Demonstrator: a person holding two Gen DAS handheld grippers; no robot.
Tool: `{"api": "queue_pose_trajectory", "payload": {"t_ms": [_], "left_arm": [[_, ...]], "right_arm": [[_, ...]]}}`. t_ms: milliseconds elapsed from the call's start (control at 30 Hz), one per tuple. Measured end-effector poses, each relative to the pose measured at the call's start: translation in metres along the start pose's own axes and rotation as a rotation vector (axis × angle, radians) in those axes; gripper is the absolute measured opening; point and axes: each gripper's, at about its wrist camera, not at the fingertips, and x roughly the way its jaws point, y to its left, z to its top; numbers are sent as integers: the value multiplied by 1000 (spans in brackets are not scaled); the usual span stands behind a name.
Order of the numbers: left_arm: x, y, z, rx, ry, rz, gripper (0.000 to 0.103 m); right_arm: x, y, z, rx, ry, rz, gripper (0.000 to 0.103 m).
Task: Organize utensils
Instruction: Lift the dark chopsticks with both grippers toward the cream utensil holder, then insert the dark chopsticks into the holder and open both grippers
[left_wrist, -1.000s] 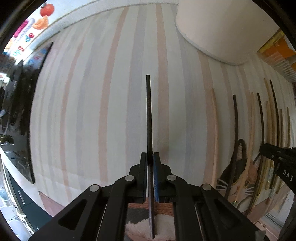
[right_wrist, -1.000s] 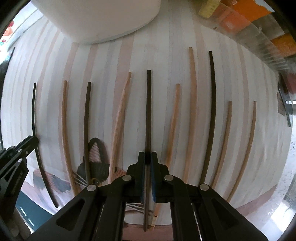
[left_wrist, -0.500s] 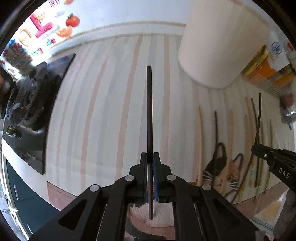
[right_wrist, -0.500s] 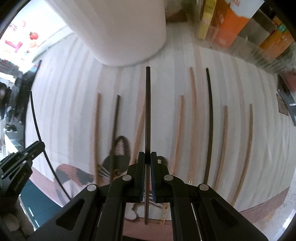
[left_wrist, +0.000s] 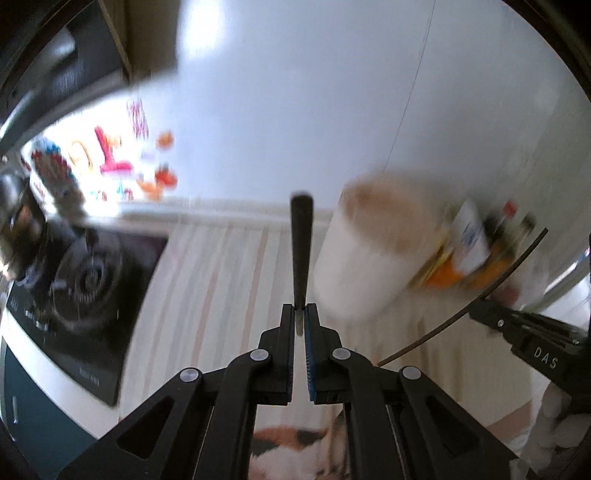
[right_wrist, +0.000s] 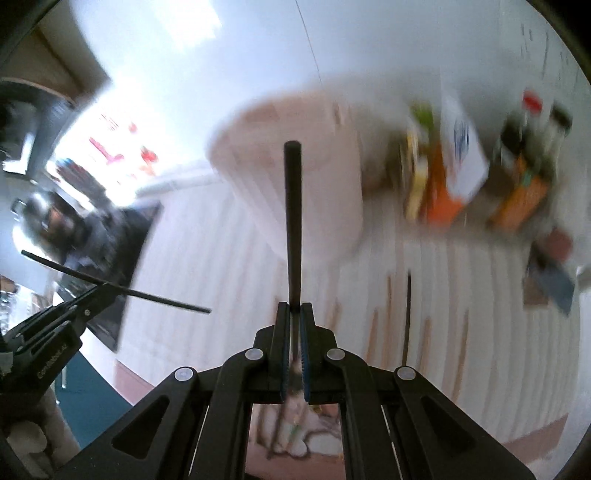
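The left hand-held gripper (left_wrist: 300, 317) is clenching a dark chopstick (left_wrist: 301, 251). The right hand-held gripper (right_wrist: 294, 314) is clenching another dark chopstick (right_wrist: 293, 221) (both pointing toward the white holder (right_wrist: 295, 177)).

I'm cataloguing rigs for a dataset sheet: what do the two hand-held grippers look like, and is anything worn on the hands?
Both hand-held grippers, left and right, are matte black plastic with angular linkage arms, silver pivot pins and blue ridged finger pads. White lettering marks their sides: "DAS" on the right one as seen from the left wrist view. A white glove shows at the right one.
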Motion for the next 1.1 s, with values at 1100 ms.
{"api": "queue_pose_trajectory", "payload": {"t_ms": [1100], "left_arm": [[119,-41,144,72,150,-152,2]], "right_arm": [[1,1,214,-36,-97,-54,5]]}}
